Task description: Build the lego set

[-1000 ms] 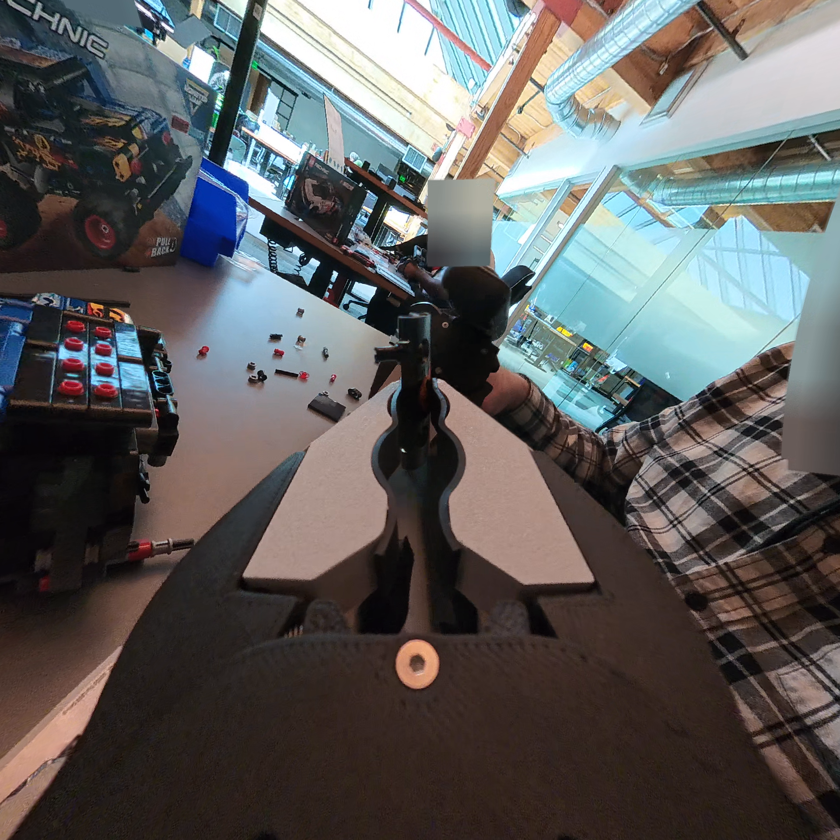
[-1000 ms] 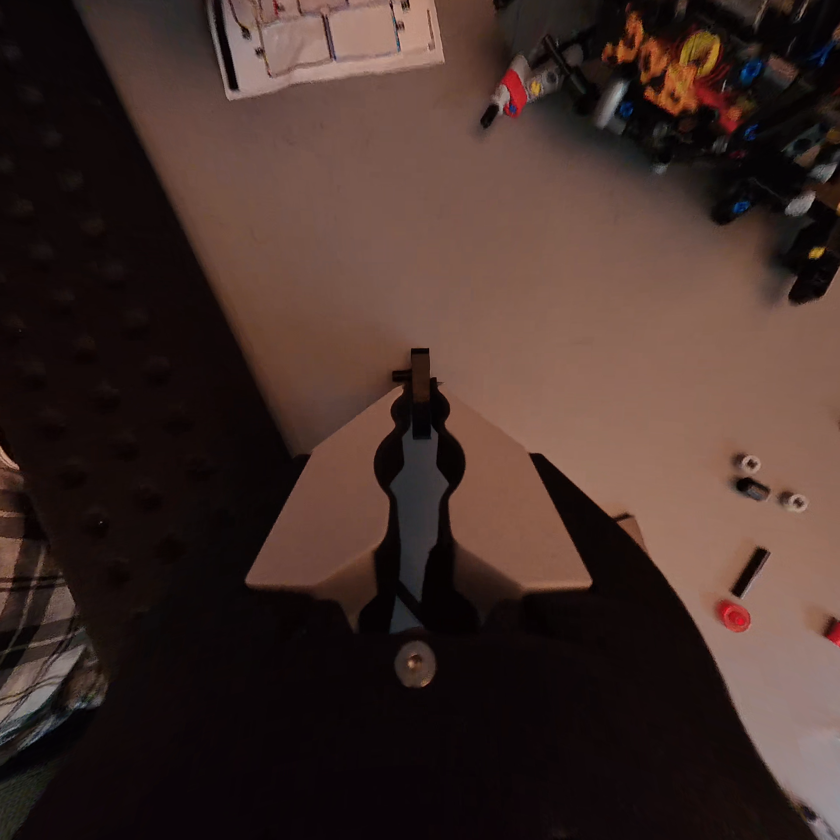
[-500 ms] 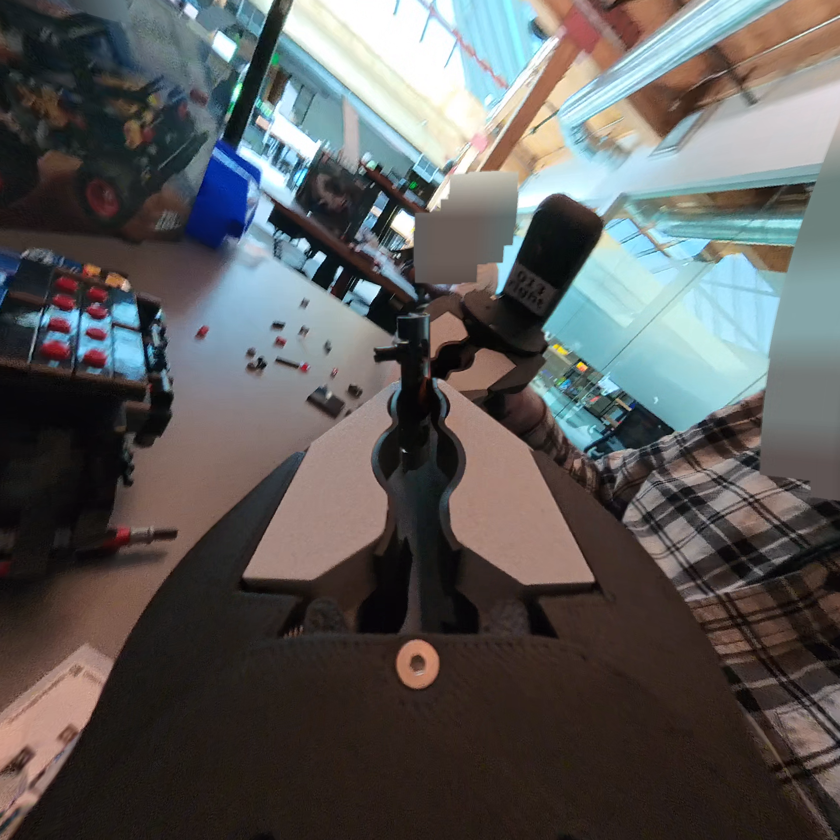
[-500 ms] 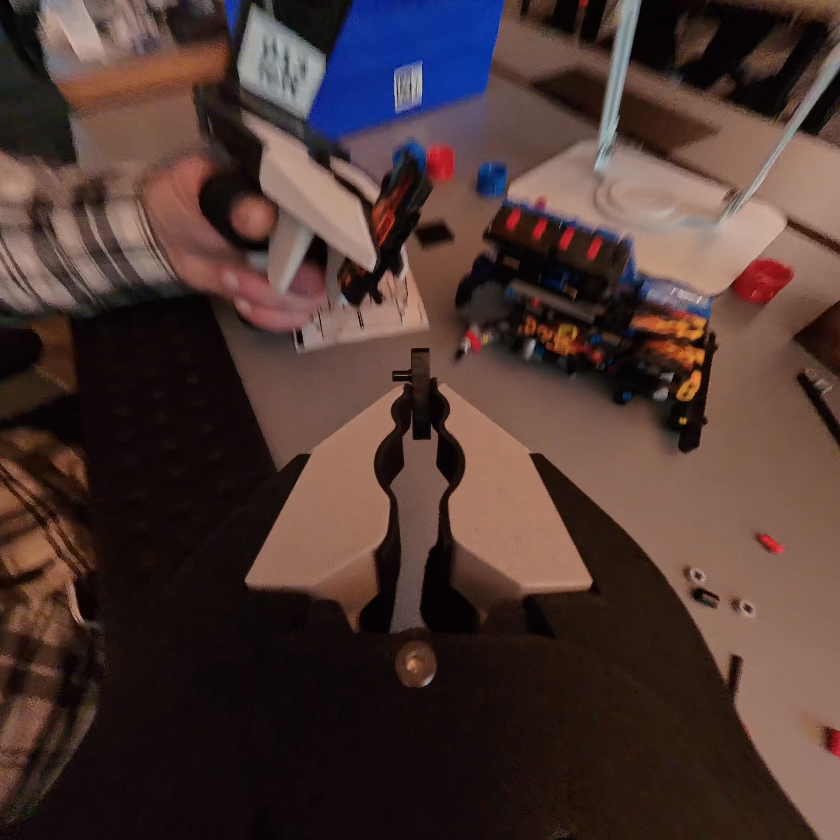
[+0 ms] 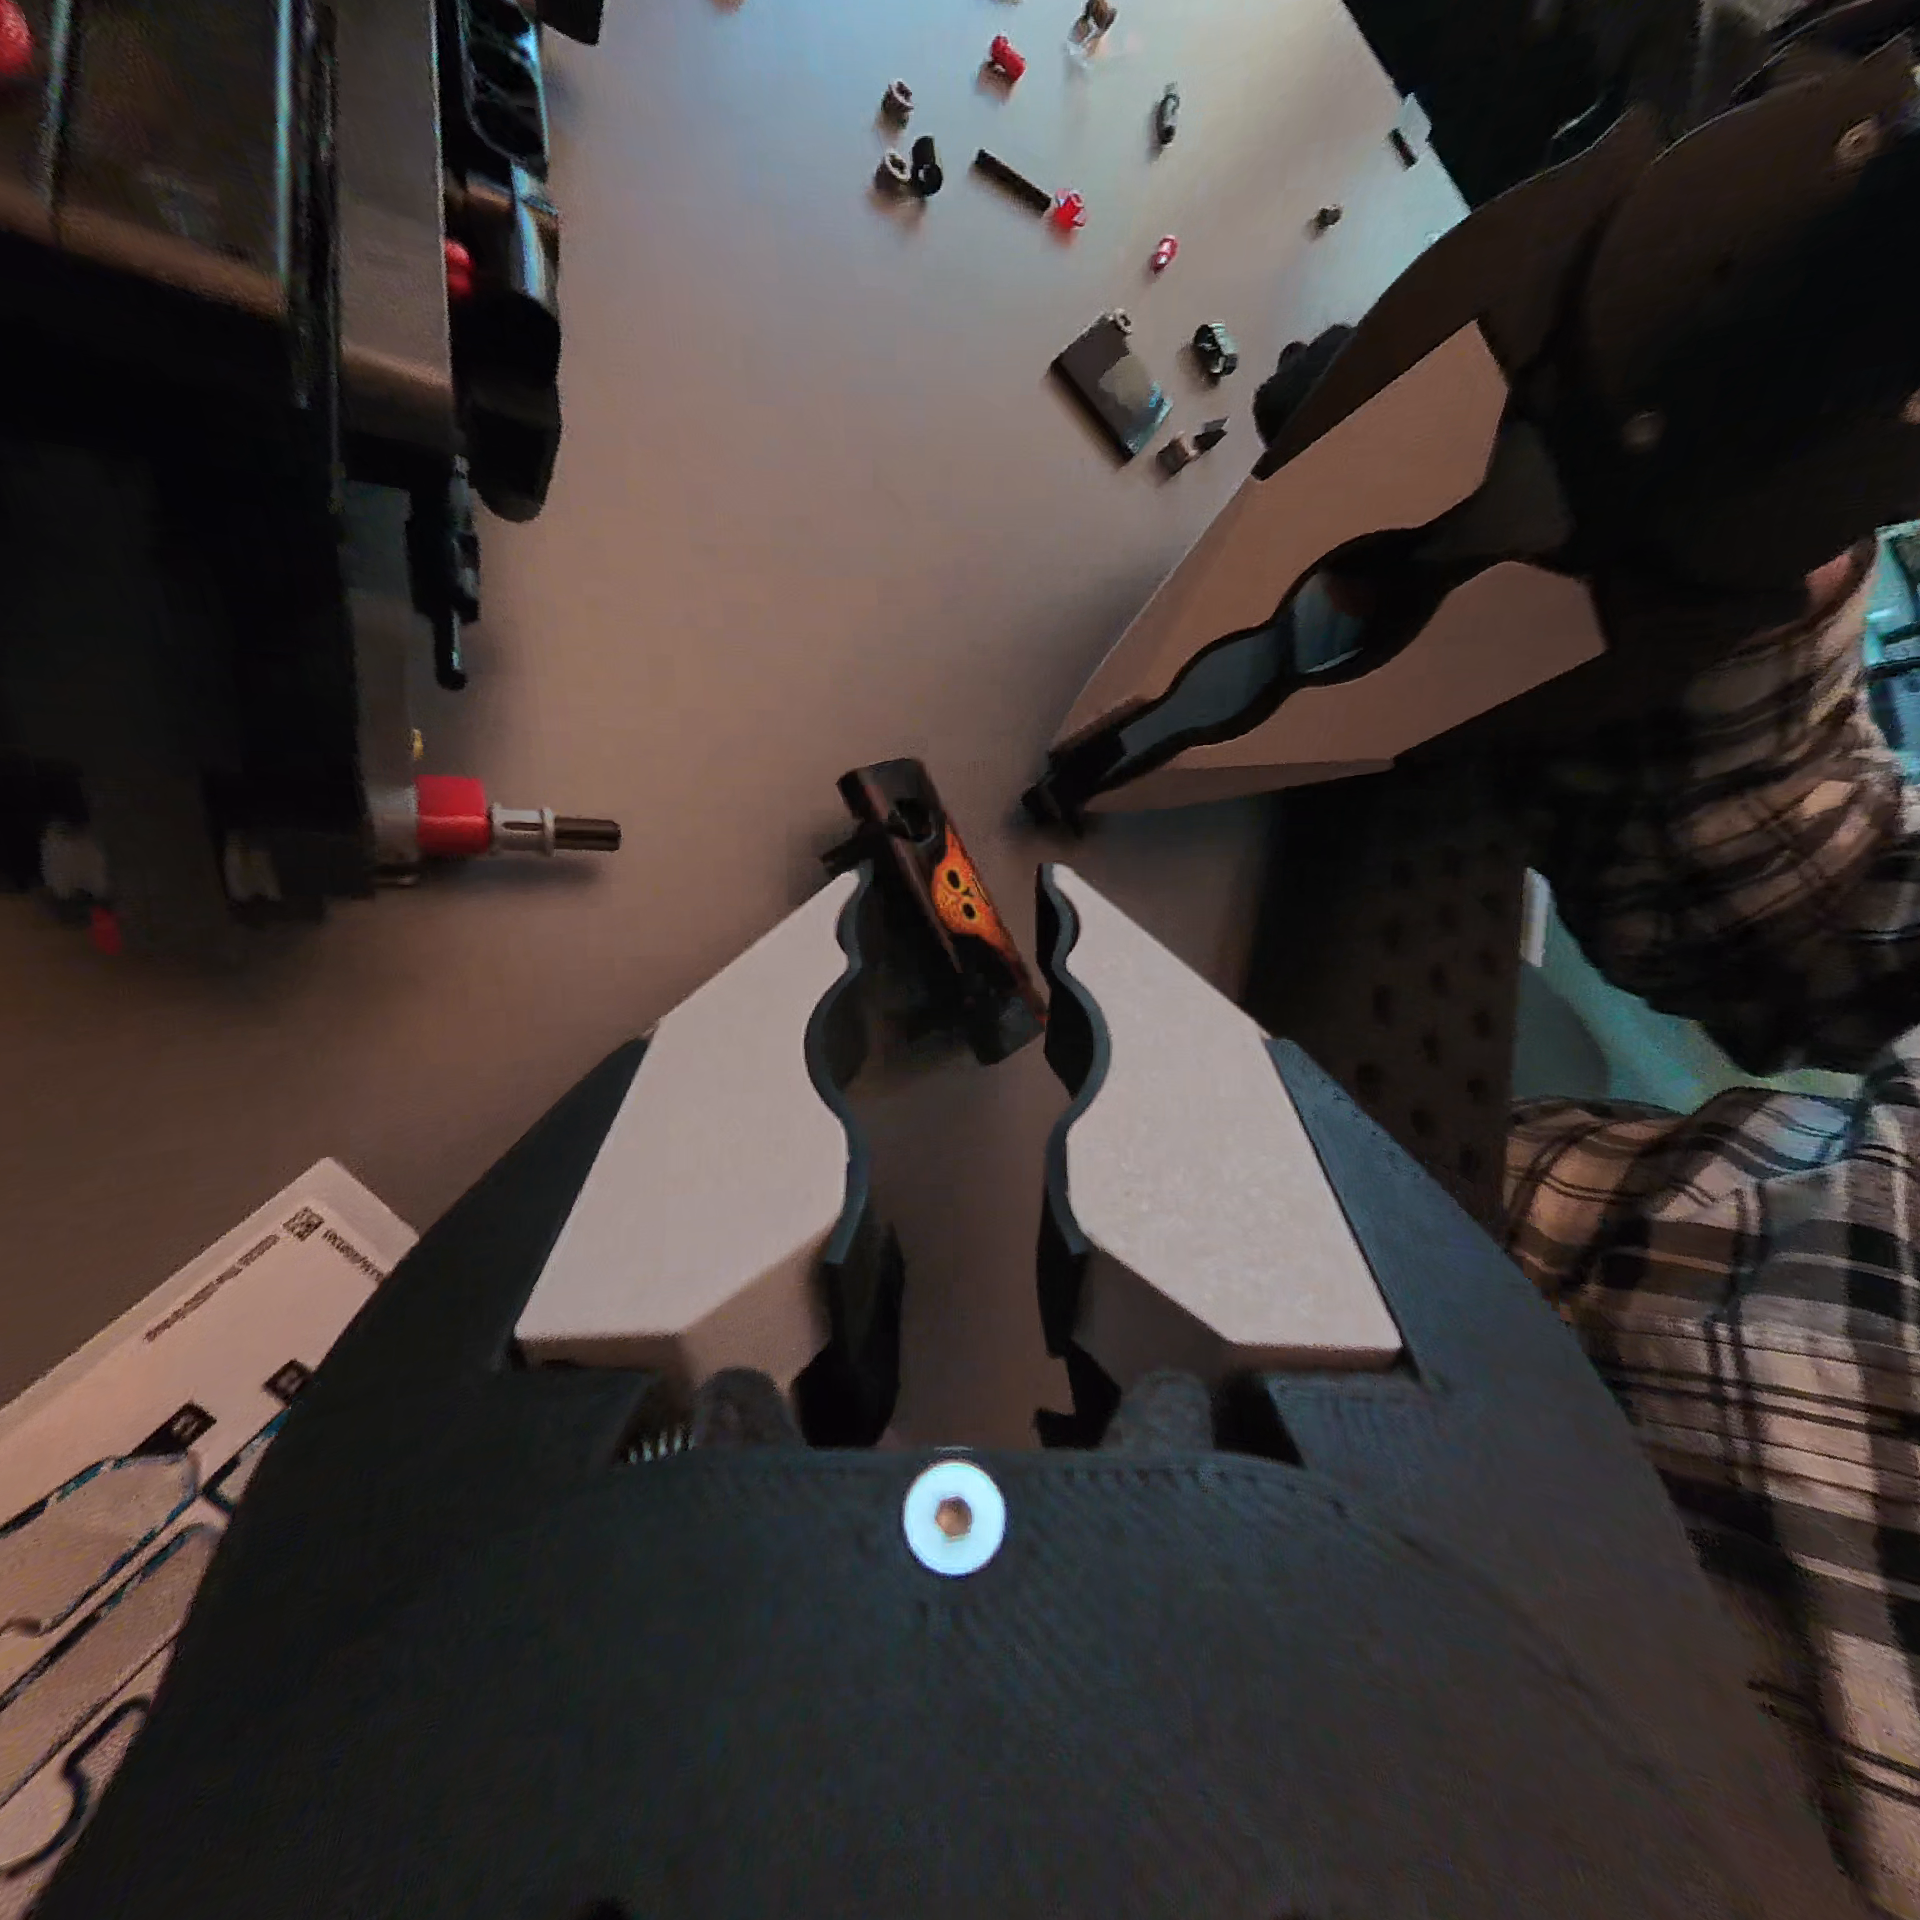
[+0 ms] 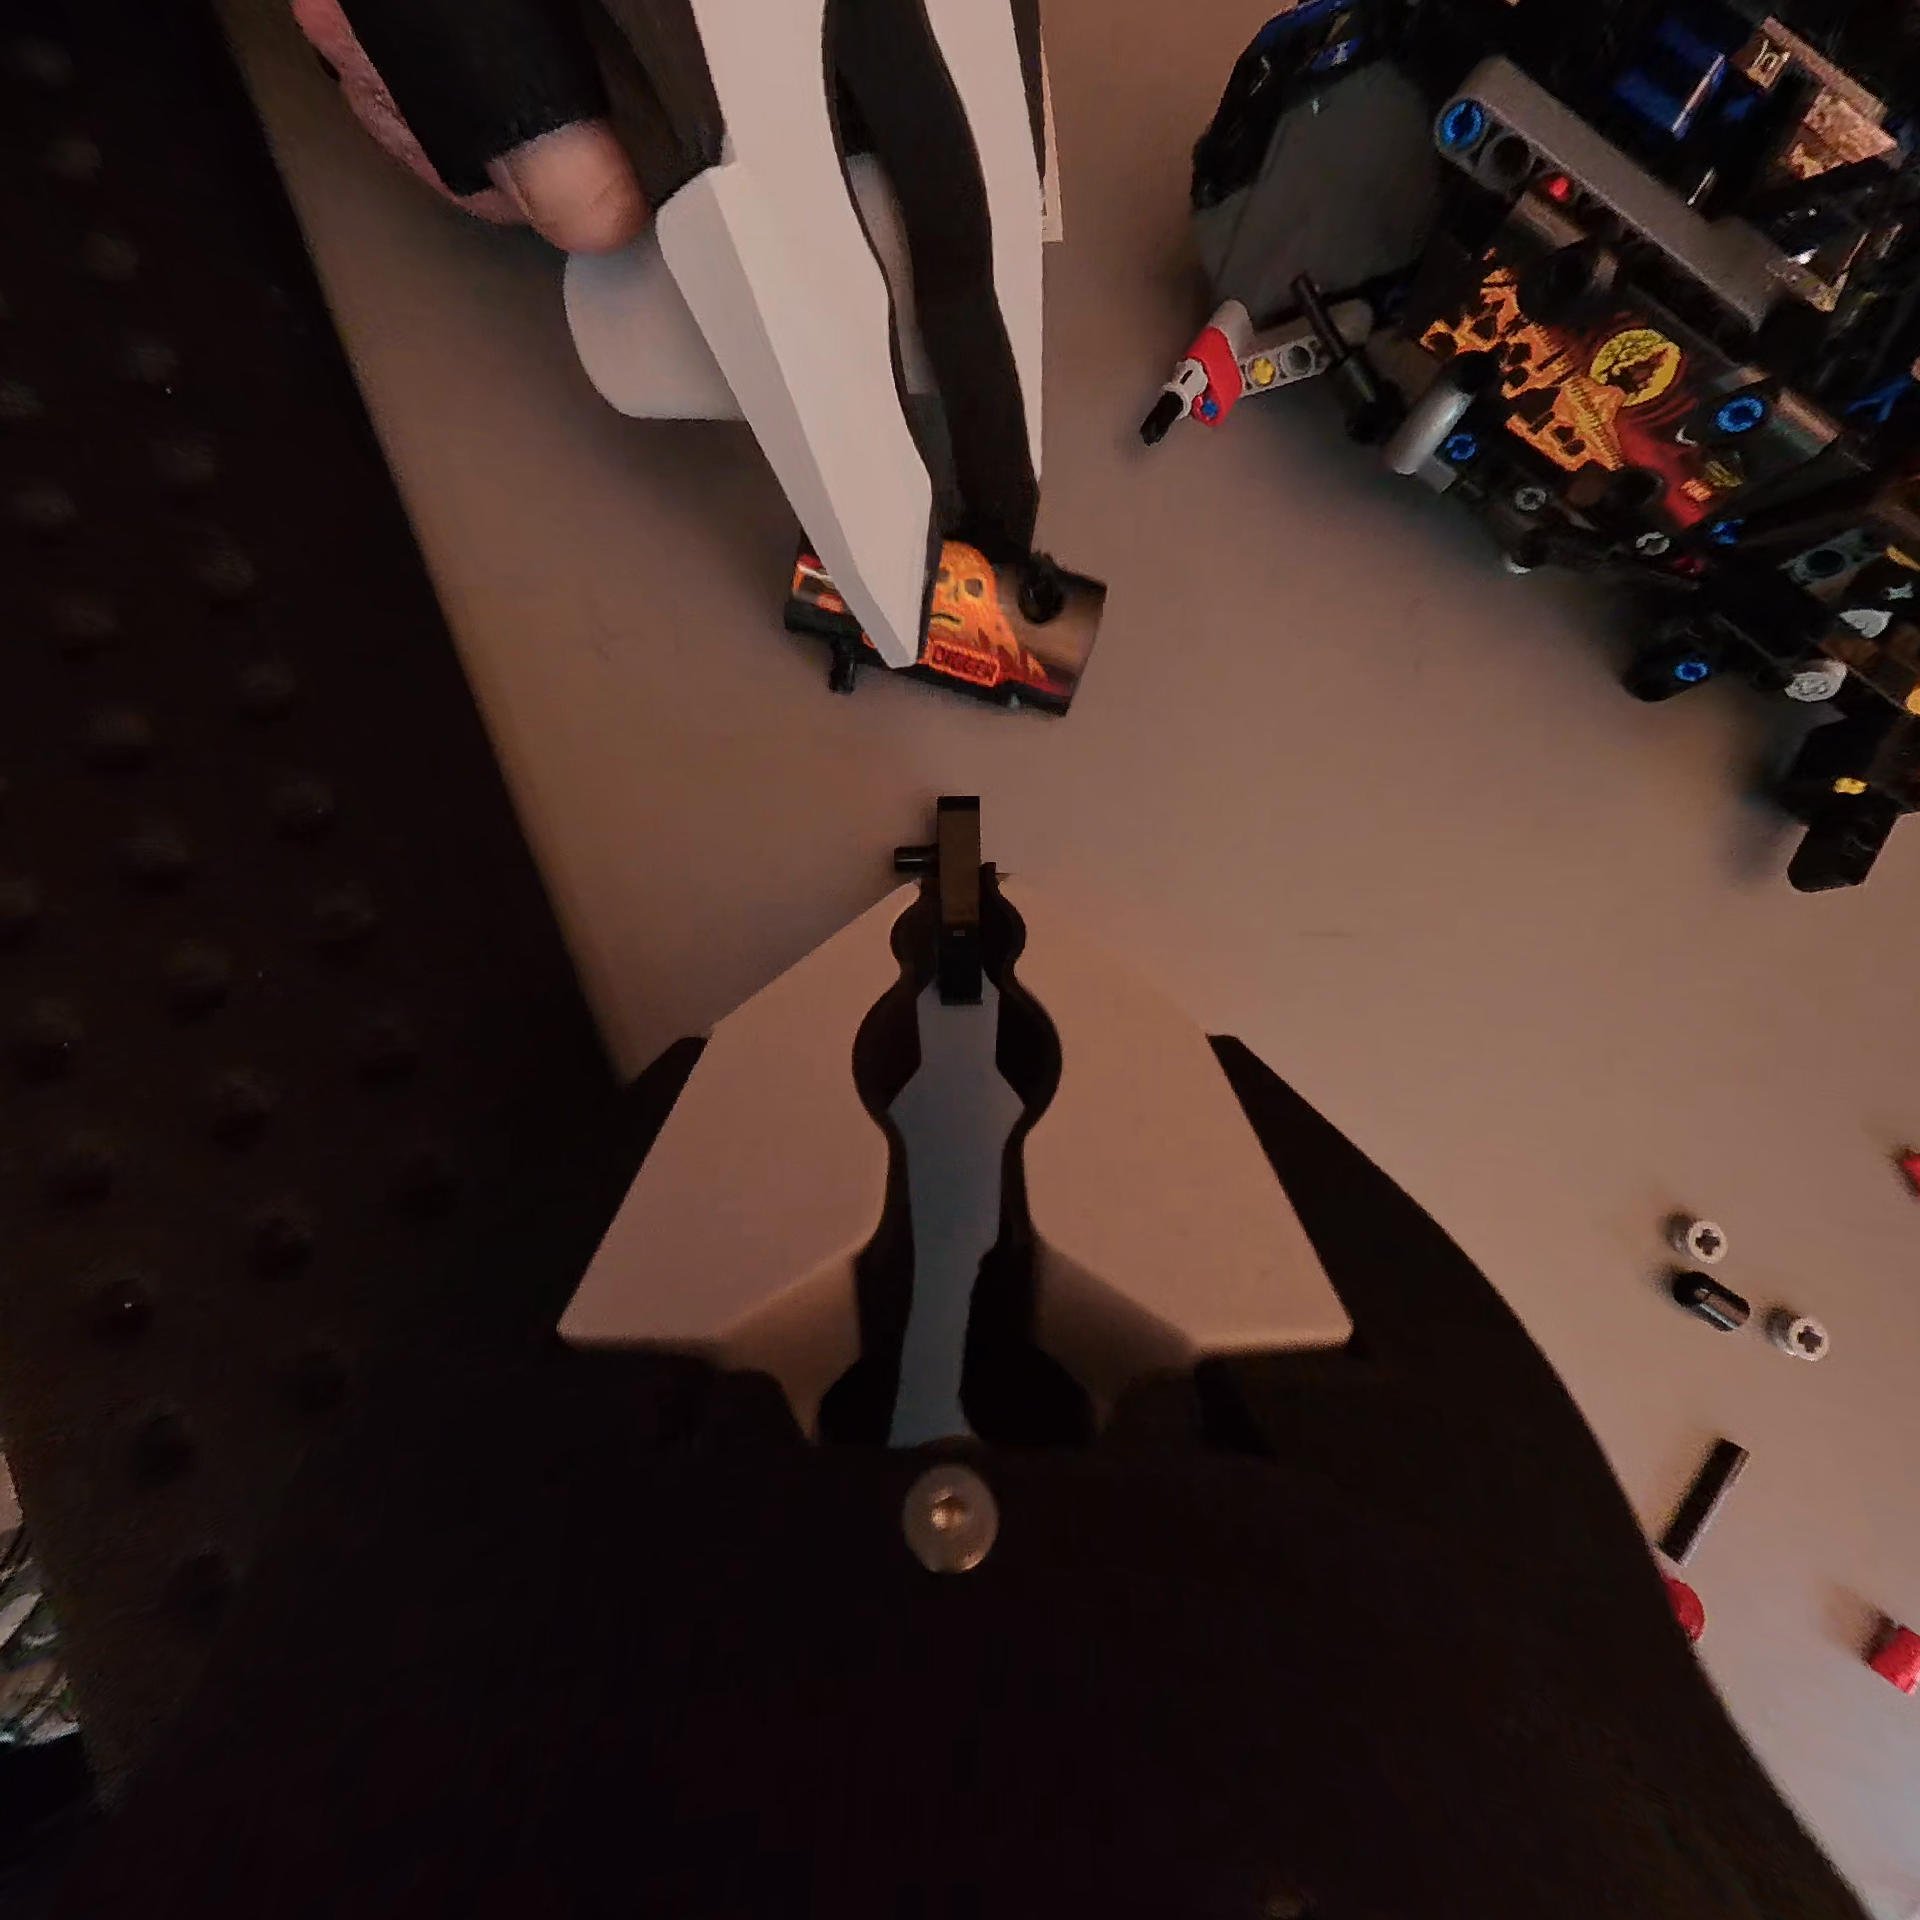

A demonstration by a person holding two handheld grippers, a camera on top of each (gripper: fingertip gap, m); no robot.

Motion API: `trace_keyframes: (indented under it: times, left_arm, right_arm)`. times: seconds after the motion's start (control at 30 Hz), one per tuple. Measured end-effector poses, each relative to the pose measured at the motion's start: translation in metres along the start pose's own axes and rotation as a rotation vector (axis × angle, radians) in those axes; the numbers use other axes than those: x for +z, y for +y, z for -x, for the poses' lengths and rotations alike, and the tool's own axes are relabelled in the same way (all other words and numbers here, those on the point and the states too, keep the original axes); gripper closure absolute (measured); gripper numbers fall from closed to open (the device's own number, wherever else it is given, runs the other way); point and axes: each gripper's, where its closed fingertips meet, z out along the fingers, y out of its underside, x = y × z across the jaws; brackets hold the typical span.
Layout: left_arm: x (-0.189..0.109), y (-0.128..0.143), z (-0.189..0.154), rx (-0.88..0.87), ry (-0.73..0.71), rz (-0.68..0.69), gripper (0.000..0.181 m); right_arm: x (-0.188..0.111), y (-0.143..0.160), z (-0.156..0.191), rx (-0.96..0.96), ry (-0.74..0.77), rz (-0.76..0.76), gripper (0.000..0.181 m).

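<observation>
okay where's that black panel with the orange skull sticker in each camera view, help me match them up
Left wrist view: the skull panel lies on the table at picture centre, between the open fingers of the left gripper.
Right wrist view: the same panel sits upper centre, under the left gripper's tips.
Shared landmark: the red-and-grey axle sticking out of the truck model, left of the panel in the left view, upper right in the right view.
</observation>
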Motion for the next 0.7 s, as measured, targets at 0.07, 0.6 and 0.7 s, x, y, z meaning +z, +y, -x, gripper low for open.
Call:
trace_keyframes:
  times: [0.07,0.6,0.7]
  left_arm:
    - [-0.004,-0.001,0.002,0.038,-0.035,0.007,0.140]
    - [-0.024,0.007,-0.006,0.513,-0.211,0.144,0.132]
    - [-0.022,0.003,-0.009,0.596,-0.239,0.150,0.130]
  right_arm:
    - [0.000,-0.001,-0.001,0.003,0.002,-0.005,0.176]
    - [-0.013,0.007,0.006,0.078,-0.097,0.023,0.172]
    - [-0.012,0.006,0.005,0.070,-0.088,0.044,0.181]
